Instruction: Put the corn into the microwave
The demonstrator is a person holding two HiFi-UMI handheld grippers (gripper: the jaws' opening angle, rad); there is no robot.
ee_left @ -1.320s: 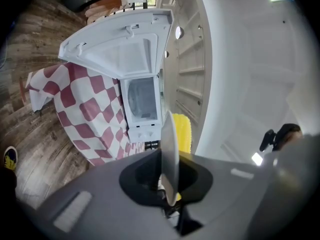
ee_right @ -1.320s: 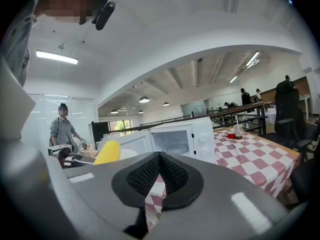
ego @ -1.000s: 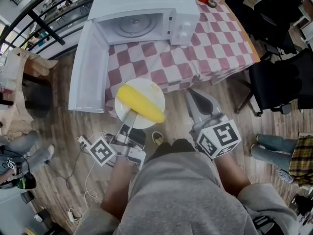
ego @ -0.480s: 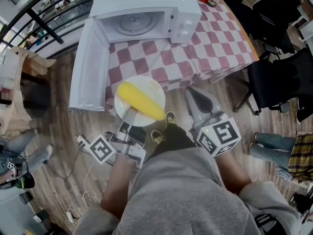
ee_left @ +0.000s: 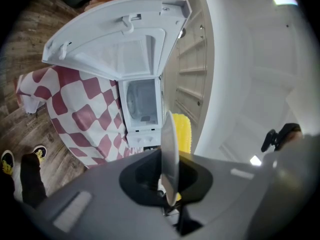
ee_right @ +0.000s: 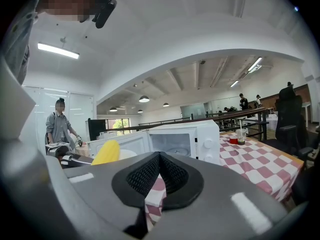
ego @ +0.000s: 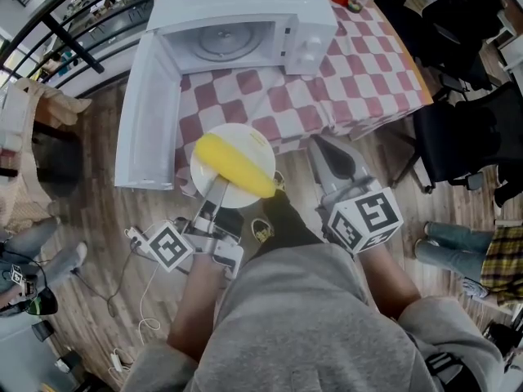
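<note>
A yellow corn cob (ego: 235, 167) lies on a round white plate (ego: 254, 144). My left gripper (ego: 218, 189) is shut on the plate's near rim and holds it level above the wooden floor, in front of the table. In the left gripper view the plate (ee_left: 169, 149) shows edge-on between the jaws, with the corn (ee_left: 183, 131) behind it. The white microwave (ego: 245, 23) stands on the table, its door (ego: 151, 117) swung wide open to the left and its turntable bare. My right gripper (ego: 331, 158) is shut on nothing, to the right of the plate. It points at the microwave (ee_right: 185, 141).
The table has a red-and-white checked cloth (ego: 359, 72). A cup (ego: 355, 1) stands at its far corner. Black chairs (ego: 466, 137) stand to the right and cables (ego: 135, 243) lie on the floor at left. A person (ee_right: 59, 126) stands in the distance.
The person's foot has stepped forward between the two grippers. The plate with the corn and both grippers have hardly moved.
</note>
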